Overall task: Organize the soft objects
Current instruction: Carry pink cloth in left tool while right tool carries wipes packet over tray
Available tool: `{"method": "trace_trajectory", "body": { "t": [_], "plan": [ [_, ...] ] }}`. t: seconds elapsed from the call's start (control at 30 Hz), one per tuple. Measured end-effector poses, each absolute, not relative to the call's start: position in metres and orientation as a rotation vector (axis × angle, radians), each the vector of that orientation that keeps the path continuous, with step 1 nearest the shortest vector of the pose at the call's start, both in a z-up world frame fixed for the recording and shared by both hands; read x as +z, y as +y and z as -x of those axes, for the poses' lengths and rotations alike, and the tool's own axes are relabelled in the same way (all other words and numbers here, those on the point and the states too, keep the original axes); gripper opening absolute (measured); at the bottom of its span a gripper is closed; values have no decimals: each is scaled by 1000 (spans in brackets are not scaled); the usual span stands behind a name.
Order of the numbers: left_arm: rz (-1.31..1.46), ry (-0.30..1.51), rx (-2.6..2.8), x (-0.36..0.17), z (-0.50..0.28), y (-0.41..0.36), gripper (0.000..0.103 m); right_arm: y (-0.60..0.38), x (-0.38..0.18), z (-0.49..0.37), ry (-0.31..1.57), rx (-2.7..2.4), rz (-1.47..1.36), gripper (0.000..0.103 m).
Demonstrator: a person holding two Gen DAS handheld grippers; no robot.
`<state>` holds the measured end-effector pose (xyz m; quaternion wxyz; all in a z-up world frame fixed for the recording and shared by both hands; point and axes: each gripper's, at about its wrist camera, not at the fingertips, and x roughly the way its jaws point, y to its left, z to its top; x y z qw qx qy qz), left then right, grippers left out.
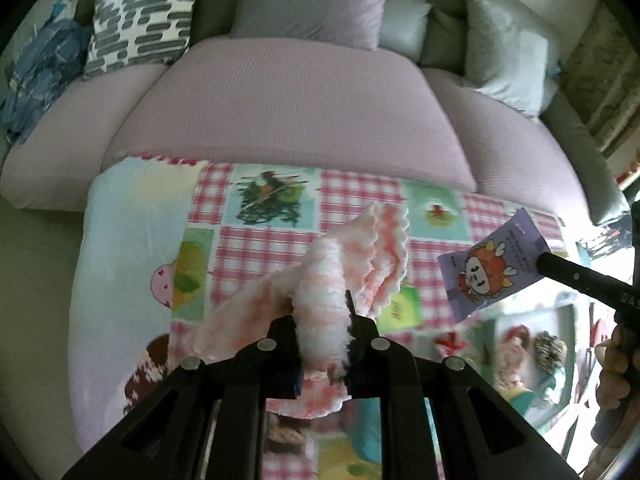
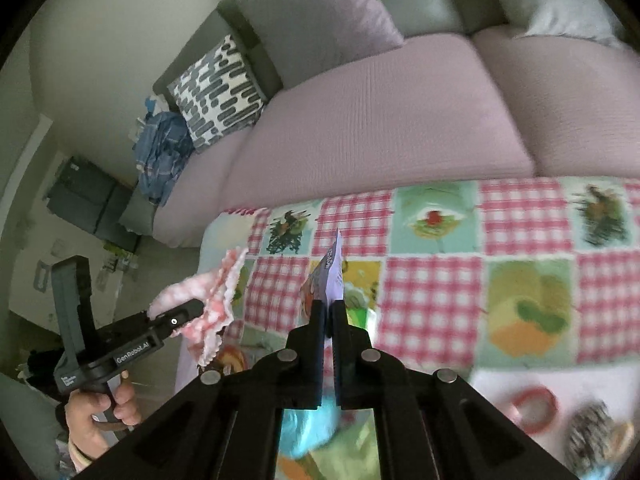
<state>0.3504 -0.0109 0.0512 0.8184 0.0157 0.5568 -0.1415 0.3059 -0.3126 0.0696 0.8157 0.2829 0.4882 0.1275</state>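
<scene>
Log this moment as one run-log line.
left gripper: shut on pink cloth | right gripper: shut on purple packet | both held above patchwork blanket | sofa behind

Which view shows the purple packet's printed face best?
Left wrist: the purple packet faces the camera, cartoon print readable, pinched by the right hand-held gripper. Right wrist sees the packet edge-on between its closed fingers, print barely visible.

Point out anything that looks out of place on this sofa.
The crumpled blue cloth heaped at the sofa's far left end, beside the patterned cushion, looks untidy; the other cushions sit upright against the back.
</scene>
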Motion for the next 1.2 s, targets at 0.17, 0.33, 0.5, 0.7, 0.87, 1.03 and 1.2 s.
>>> {"method": "trace_trajectory", "body": {
  "t": [0.17,0.33,0.5,0.7,0.87,1.03,1.2],
  "plan": [
    [-52,1157,-352,82,-312,-39,15,-348,98,-246,1005,215,-600,4],
    [-81,1133,-407,105,-270,-77,15,-389,113,-182,983,144,-629,4],
    [-97,1117,-457,119,-231,-112,15,-421,115,-132,964,81,-654,4],
    [-136,1113,-519,117,-191,-156,15,-466,102,-84,949,13,-711,4],
    [-172,1108,-569,108,-173,-196,15,-490,82,-71,954,-16,-744,4],
    [-203,1112,-614,88,-166,-235,15,-511,51,-70,963,-33,-790,4],
    [-228,1138,-640,59,-169,-269,15,-529,16,-76,991,-48,-838,4]
  ]
}}
